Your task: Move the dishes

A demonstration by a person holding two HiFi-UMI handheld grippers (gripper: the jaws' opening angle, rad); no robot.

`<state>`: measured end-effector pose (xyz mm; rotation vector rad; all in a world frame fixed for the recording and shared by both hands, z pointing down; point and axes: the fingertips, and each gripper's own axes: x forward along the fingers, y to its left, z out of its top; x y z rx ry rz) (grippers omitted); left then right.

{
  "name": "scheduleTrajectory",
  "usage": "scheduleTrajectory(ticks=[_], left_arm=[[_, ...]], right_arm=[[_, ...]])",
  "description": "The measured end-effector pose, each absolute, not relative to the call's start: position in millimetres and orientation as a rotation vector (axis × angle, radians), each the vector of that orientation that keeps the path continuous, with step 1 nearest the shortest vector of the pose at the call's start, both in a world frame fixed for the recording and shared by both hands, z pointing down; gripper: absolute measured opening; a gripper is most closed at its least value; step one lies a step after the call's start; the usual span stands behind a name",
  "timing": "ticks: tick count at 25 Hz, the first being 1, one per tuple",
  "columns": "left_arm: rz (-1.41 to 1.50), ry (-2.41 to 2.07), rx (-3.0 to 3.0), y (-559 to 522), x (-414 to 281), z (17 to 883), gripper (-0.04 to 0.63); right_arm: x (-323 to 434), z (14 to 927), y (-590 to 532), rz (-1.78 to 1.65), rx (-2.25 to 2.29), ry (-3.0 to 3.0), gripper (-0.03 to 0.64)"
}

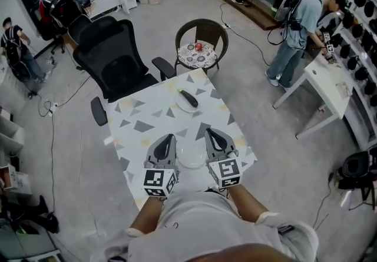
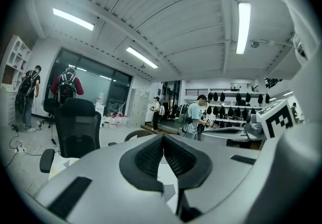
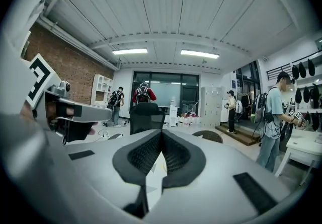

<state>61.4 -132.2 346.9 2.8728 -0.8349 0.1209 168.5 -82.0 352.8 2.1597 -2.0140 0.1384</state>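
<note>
Small round white plate [image 1: 191, 158]: lies bare at the near edge of the white table with grey triangle pattern [image 1: 147, 115], between the two grippers. A second white plate [image 1: 182, 106], bearing a black oblong object [image 1: 188, 98], is set toward the far edge. Left gripper [image 1: 168, 139] and right gripper [image 1: 213, 135]: the fingers of each are pressed together on nothing, so the task is judged not yet begun, with both dishes left to be moved.

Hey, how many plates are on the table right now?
2. The far plate, carrying a dark object, sits toward the table's far end; the near plate lies between the left gripper and right gripper.
</note>
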Motion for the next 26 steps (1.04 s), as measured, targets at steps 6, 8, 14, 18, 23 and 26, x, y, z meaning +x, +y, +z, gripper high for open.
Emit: scheduleTrajectory(ticks=[6,8,14,18,23,26], left_arm=[[0.13,-0.837,2.868,-133.4,57.1,350.0,0.02],[0.135,-0.834,2.867,-132.2,57.2,351.2,0.02],[0.14,-0.832,2.864,-130.3,58.3,351.2,0.02],[0.135,-0.832,2.862,-131.0,57.2,351.2,0.02],[0.137,-0.829,2.86,-130.9,58.5,351.4,0.02],[0.141,-0.827,2.858,-131.7,59.4,351.1,0.02]], right_arm=[[166.7,352.8,-82.8,0.129,2.152,-2.017,-0.003],[166.8,353.9,-82.1,0.13,2.146,-2.019,-0.003],[167.1,355.0,-79.4,0.142,2.145,-2.022,-0.003],[165.9,353.9,-78.1,0.143,2.151,-2.021,-0.003],[167.2,352.8,-78.5,0.14,2.159,-2.023,-0.003],[167.9,351.5,-79.1,0.145,2.163,-2.021,-0.003]])
